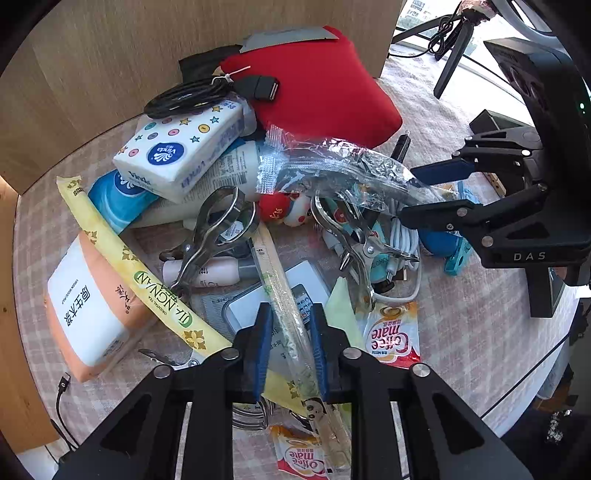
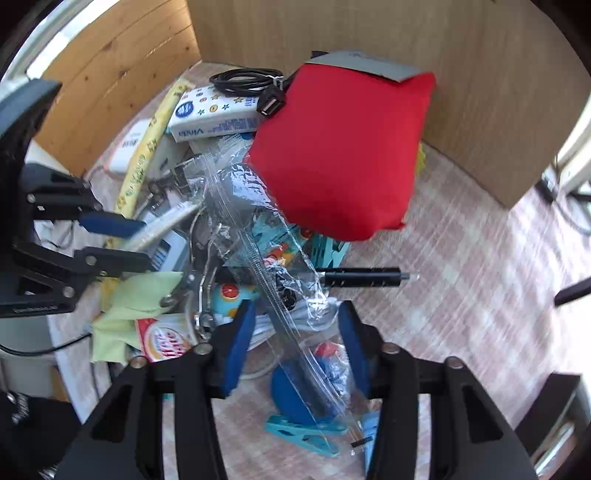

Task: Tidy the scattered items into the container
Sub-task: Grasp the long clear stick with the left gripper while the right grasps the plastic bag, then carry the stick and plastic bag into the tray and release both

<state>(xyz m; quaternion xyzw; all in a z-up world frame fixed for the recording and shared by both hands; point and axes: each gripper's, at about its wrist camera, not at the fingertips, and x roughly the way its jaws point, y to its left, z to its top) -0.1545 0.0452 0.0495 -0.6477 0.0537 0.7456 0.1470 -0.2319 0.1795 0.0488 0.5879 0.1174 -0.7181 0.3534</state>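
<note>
Clear-wrapped stick [image 1: 284, 295] between left gripper [image 1: 290, 347] pads, amid clutter

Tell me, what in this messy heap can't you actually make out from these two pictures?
- Container for tidying: not identifiable in either view.
- Phone-like white device, left wrist view: mostly covered by the wrapped stick and left gripper.
- Blue round object, right wrist view: behind crinkled clear plastic bag, identity unclear.
- Small toy figure, left wrist view: half buried under metal clips.
- Second Coffee-mate sachet: cut off by the bottom edge.

Wood panels [image 1: 92, 74], checked tablecloth [image 1: 480, 314], bright window [image 1: 424, 14].
</note>
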